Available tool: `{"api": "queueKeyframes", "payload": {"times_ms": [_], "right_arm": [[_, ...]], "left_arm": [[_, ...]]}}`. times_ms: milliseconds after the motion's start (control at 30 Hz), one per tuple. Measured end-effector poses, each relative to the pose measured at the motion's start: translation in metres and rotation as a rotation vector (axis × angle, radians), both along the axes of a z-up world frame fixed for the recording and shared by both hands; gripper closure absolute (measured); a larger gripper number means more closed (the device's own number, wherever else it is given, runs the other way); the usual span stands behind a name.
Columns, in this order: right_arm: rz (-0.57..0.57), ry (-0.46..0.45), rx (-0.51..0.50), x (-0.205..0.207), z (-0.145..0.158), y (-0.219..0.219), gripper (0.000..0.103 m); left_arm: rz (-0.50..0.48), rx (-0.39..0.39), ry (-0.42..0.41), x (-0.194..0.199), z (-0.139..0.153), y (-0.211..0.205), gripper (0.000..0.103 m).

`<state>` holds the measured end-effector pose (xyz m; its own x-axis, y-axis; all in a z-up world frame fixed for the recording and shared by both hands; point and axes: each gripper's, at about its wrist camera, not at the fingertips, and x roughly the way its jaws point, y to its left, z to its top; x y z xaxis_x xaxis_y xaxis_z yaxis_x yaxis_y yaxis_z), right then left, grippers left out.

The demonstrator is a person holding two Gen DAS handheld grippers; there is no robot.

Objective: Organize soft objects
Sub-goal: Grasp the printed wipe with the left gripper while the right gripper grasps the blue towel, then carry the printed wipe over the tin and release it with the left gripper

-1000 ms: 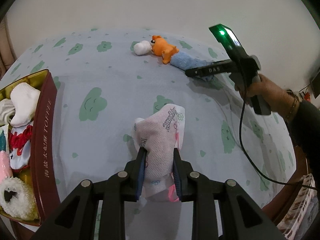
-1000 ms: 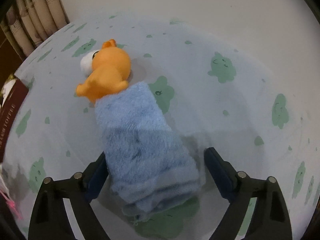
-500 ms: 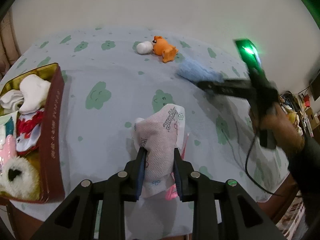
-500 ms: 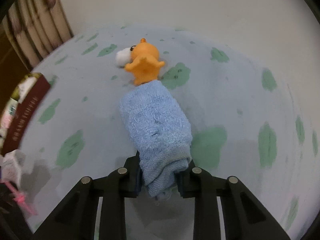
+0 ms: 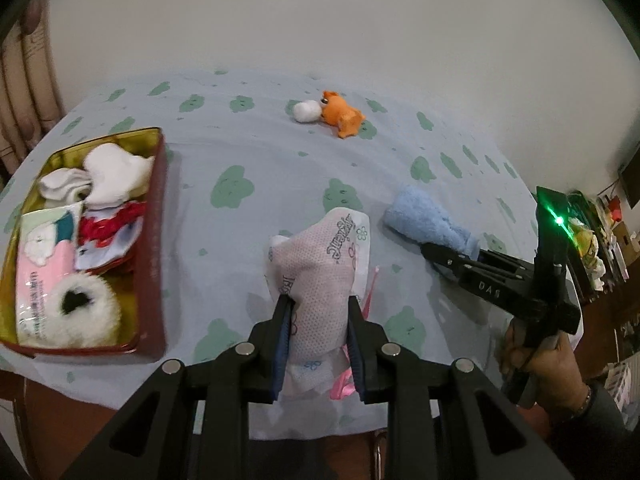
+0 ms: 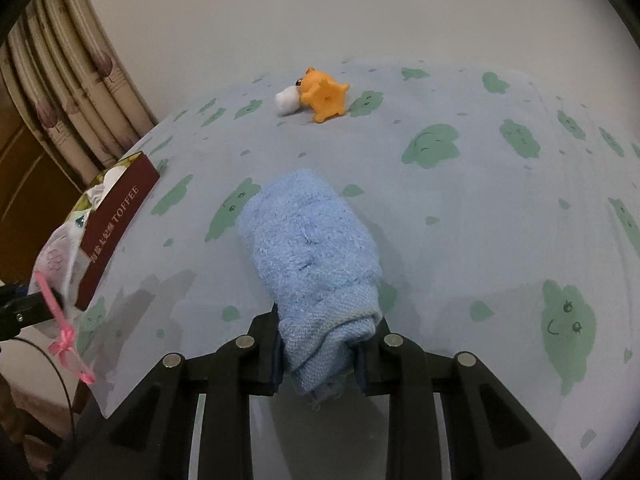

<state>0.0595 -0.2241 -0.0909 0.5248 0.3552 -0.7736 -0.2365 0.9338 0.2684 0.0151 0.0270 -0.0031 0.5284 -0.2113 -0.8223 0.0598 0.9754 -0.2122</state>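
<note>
My left gripper (image 5: 318, 334) is closed on a white mesh pouch (image 5: 320, 268) with grey printing and small flower marks; both pads press its sides and its upper end stands up toward twelve o'clock in the left wrist view. A pink ribbon (image 5: 370, 292) trails from the pouch at its four o'clock side. In the right wrist view the same pouch (image 6: 60, 258) shows at nine o'clock, its pink ribbon (image 6: 60, 330) hanging below it.

My right gripper (image 6: 320, 350) is clamped tight on the near end of a rolled blue towel (image 6: 310, 248); the roll reaches away toward twelve o'clock over the tablecloth (image 6: 460, 220). From the left wrist view I see that gripper (image 5: 452, 258) at three o'clock, the towel (image 5: 428, 222) sticking out of its tip toward ten o'clock, and the hand (image 5: 544, 368) that grips its handle at four o'clock.

The dark red tin (image 5: 154, 240) sits at nine o'clock in the left wrist view, holding white socks (image 5: 108, 176), a red and white cloth (image 5: 104, 232), a pink packet (image 5: 38, 276) and a fluffy white slipper (image 5: 72, 316). In the right wrist view the tin's side (image 6: 116, 228) reads TOFFEE at nine o'clock.

An orange plush toy (image 5: 340, 114) lies at twelve o'clock, far across the light blue tablecloth (image 5: 256, 152) with green cloud faces, with a white ball (image 5: 306, 111) touching its head. The right wrist view also has the toy (image 6: 324, 94) and ball (image 6: 287, 102) at twelve o'clock. Curtains (image 6: 68, 80) hang at ten o'clock.
</note>
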Motion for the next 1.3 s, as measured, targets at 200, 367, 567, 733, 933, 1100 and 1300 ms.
{"api": "queueKeyframes", "payload": {"times_ms": [200, 367, 567, 733, 933, 1100, 1300], "right_arm": [[-0.001, -0.031, -0.039, -0.003, -0.002, 0.006, 0.078], [-0.002, -0.038, -0.05, -0.005, -0.002, 0.008, 0.078], [-0.002, -0.039, -0.049, -0.004, -0.002, 0.008, 0.078], [-0.002, -0.039, -0.048, -0.004, -0.002, 0.007, 0.078], [-0.003, -0.039, -0.047, -0.004, -0.002, 0.008, 0.078], [-0.003, -0.038, -0.044, -0.004, -0.002, 0.008, 0.078], [-0.002, -0.038, -0.044, -0.004, -0.002, 0.007, 0.077]], "left_arm": [[0.067, 0.026, -0.052, -0.014, 0.023, 0.037, 0.076], [0.14, 0.067, -0.095, -0.01, 0.041, 0.078, 0.076], [0.221, 0.114, -0.101, 0.011, 0.037, 0.128, 0.076], [0.254, 0.125, -0.058, 0.033, 0.014, 0.154, 0.076], [0.259, 0.124, -0.04, 0.048, -0.007, 0.164, 0.076], [0.248, 0.139, -0.035, 0.053, -0.015, 0.163, 0.076], [0.242, 0.173, -0.024, 0.057, -0.024, 0.158, 0.072]]}}
